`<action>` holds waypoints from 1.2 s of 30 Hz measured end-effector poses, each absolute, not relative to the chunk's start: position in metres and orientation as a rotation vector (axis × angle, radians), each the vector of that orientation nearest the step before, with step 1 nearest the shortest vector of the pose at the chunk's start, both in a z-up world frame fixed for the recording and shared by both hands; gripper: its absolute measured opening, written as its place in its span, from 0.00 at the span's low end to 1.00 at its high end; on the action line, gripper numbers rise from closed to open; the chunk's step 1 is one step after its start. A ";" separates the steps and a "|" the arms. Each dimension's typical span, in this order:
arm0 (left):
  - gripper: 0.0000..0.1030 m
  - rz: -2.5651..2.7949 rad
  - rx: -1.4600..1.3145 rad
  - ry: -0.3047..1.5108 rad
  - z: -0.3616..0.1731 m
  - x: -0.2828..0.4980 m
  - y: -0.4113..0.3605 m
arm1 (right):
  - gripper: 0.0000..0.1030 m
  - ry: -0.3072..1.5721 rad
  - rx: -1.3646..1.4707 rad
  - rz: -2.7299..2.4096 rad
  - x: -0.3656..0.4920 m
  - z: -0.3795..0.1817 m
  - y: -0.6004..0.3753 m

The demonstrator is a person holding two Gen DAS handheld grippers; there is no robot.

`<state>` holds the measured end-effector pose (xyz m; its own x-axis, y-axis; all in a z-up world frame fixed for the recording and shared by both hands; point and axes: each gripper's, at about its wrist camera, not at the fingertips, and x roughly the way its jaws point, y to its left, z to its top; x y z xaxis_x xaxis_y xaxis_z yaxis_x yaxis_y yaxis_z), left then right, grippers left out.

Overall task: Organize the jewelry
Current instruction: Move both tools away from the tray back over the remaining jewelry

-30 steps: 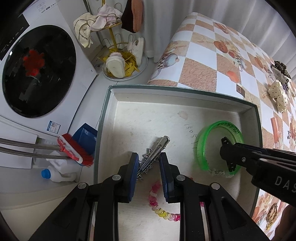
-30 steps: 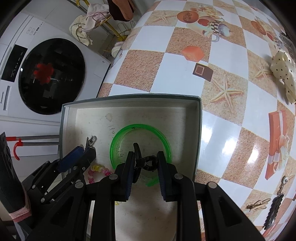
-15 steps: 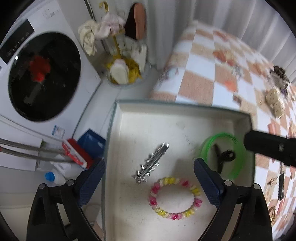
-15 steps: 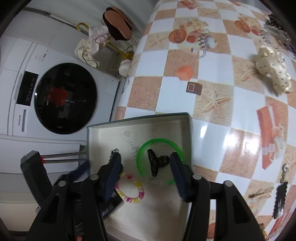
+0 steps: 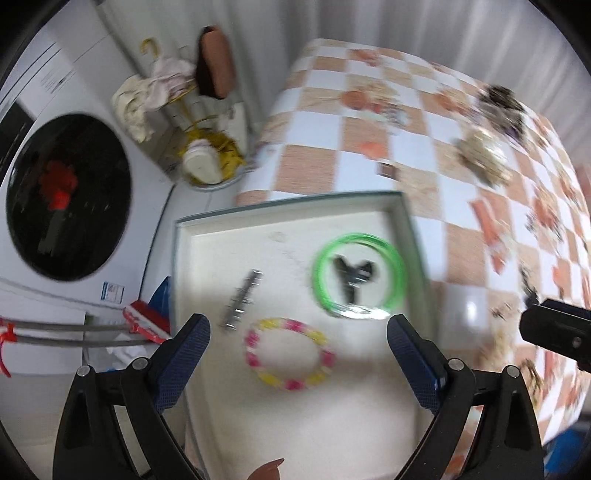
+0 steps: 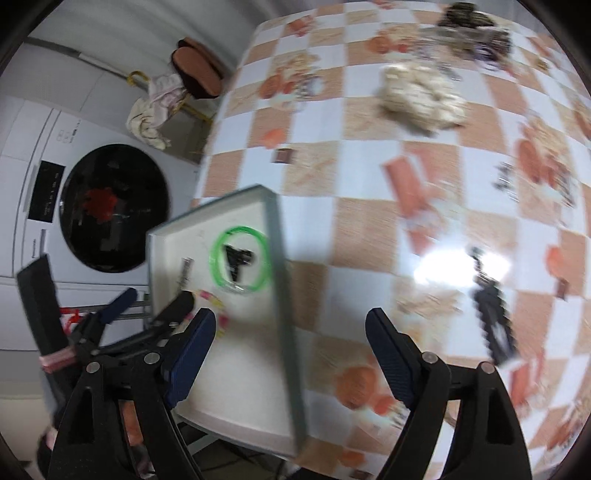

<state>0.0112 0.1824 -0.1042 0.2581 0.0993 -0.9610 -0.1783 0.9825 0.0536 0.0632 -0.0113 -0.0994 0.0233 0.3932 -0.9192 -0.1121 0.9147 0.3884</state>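
Note:
A shallow white tray lies at the table's left edge. In it are a green bangle with a black hair clip inside, a silver clip and a pink and yellow bead bracelet. My left gripper is open and empty above the tray's near part. My right gripper is open and empty, above the tray's right rim. Both views are blurred.
The checkered tablecloth holds a cream bow, a dark pile at the back, and a black clip at the right. A washing machine and a drying rack stand left of the table.
Both grippers let go of their clips, opened wide and drew back and up from the tray. The silver clip and the black clip now lie in the tray. Both cameras swing right.

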 end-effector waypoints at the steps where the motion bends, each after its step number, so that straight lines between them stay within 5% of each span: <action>1: 0.97 0.165 -0.057 1.300 -0.101 0.011 0.174 | 0.84 1.494 0.226 0.382 0.060 -0.097 -0.019; 4: 0.97 0.101 -0.014 1.309 -0.093 0.012 0.149 | 1.00 1.474 0.199 0.343 0.047 -0.089 -0.041; 19: 0.97 -0.157 0.242 1.306 -0.069 0.031 0.035 | 1.00 1.413 0.175 0.148 0.016 -0.052 -0.132; 36: 0.97 -0.264 0.301 1.326 -0.080 0.043 0.004 | 1.00 1.430 0.191 -0.006 0.012 -0.047 -0.183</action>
